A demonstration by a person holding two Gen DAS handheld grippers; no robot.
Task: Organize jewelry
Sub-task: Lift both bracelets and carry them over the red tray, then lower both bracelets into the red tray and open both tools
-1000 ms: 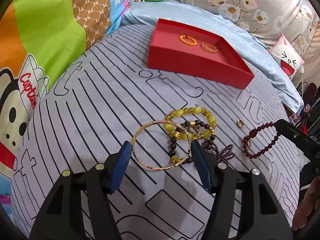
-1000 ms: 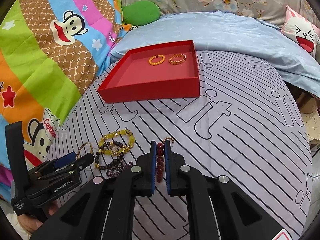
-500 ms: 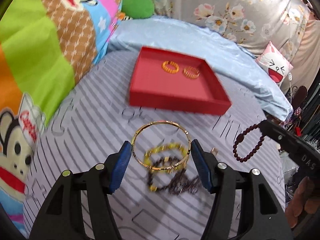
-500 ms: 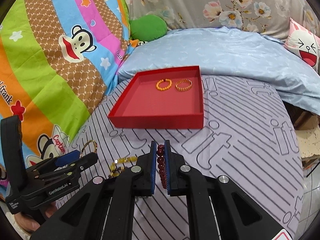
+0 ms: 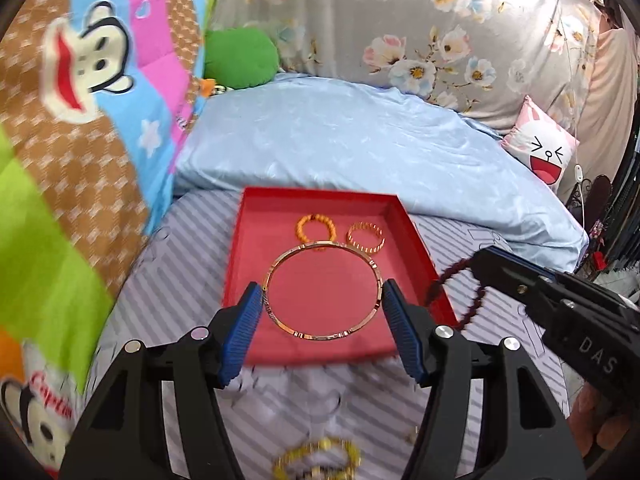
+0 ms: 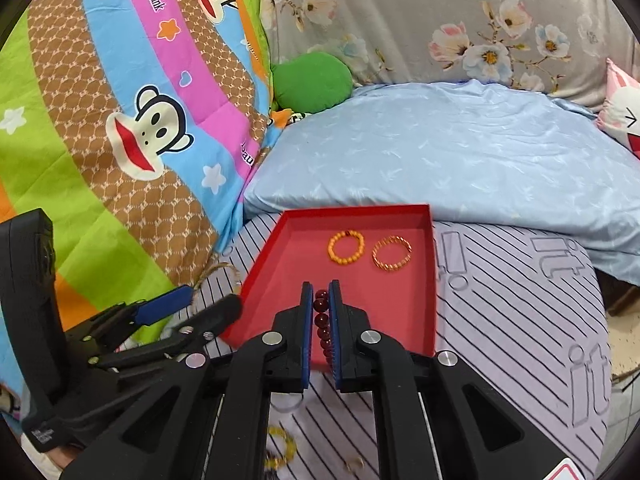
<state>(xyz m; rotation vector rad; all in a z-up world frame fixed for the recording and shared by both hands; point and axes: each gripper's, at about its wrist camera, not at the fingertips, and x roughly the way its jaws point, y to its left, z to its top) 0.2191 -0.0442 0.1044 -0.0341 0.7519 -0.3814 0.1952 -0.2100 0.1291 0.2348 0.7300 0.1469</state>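
The left gripper point(image 5: 322, 304) pointed forward above the red tray point(image 5: 244, 248), its blue pads clamping a gold bangle point(image 5: 322, 290) level over the tray floor. Beside it, the right gripper point(image 6: 320, 312) pinched a dark red bead bracelet point(image 6: 321, 320) over the tray's near edge, short of 2 bracelets lying inside.

We are looking across a bed whose grey sheet point(image 6: 520, 300) is carrying black stripes and outlined letters, with a pale blue quilt point(image 6: 440, 160) lying bunched across its far end. Along the left a bright striped blanket point(image 6: 120, 100) with cartoon monkey faces is rising beside the bed, and a green cushion point(image 6: 312, 80) is sitting in the corner. Behind, a grey floral curtain point(image 5: 440, 32) is hanging in even light, and a white laughing-face pillow point(image 5: 540, 148) is leaning at the right.
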